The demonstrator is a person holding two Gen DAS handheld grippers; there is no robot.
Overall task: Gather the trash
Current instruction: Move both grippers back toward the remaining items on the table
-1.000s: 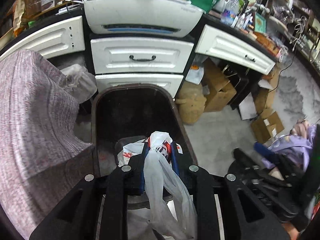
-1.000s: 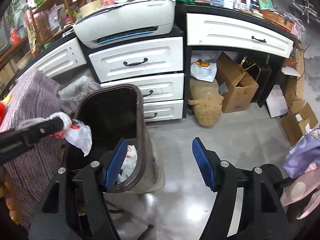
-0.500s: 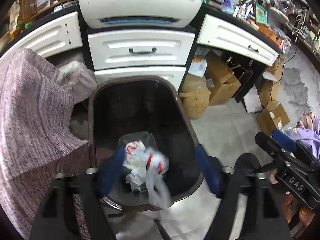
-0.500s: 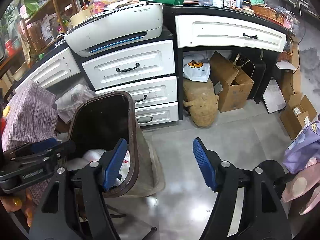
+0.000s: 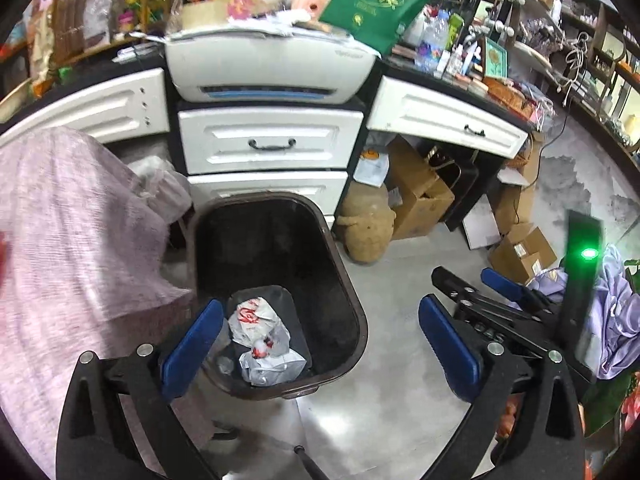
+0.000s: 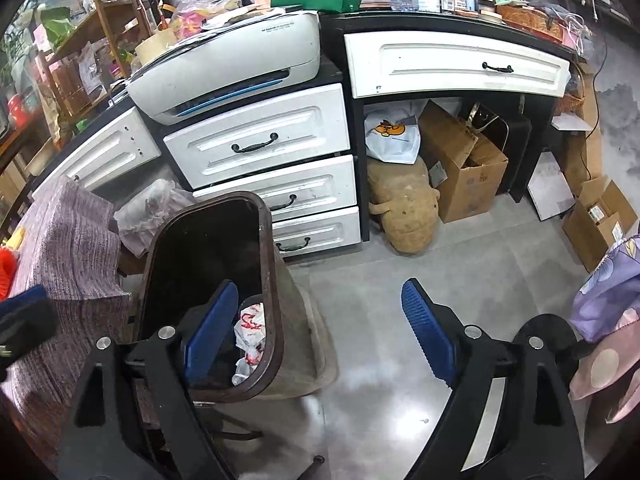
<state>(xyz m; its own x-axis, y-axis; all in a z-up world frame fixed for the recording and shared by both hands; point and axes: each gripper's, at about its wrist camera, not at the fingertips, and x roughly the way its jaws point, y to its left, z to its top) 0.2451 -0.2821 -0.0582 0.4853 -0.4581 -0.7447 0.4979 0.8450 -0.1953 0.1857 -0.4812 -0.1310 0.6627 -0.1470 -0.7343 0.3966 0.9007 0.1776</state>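
Observation:
A dark brown trash bin [image 5: 320,248] stands on the floor before white drawers. A crumpled white plastic bag with red print [image 5: 260,336] lies at its bottom, also seen in the right wrist view [image 6: 250,332]. My left gripper [image 5: 316,344] is open and empty, high above the bin's near rim. My right gripper [image 6: 316,332] is open and empty, over the bin's [image 6: 268,280] right wall and the floor. The right gripper also shows in the left wrist view [image 5: 492,296], to the right.
A purple-grey cloth-covered table [image 5: 60,260] stands left of the bin. A white printer [image 5: 268,68] sits on white drawers [image 5: 268,144] behind it. Cardboard boxes [image 5: 420,196] and a tan plush [image 5: 366,232] lie under the desk. Grey floor [image 5: 392,400] is to the right.
My left gripper opened and let go of the plastic bag, which fell to the bin's bottom. The left gripper then rose away from the bin. The right gripper stayed open.

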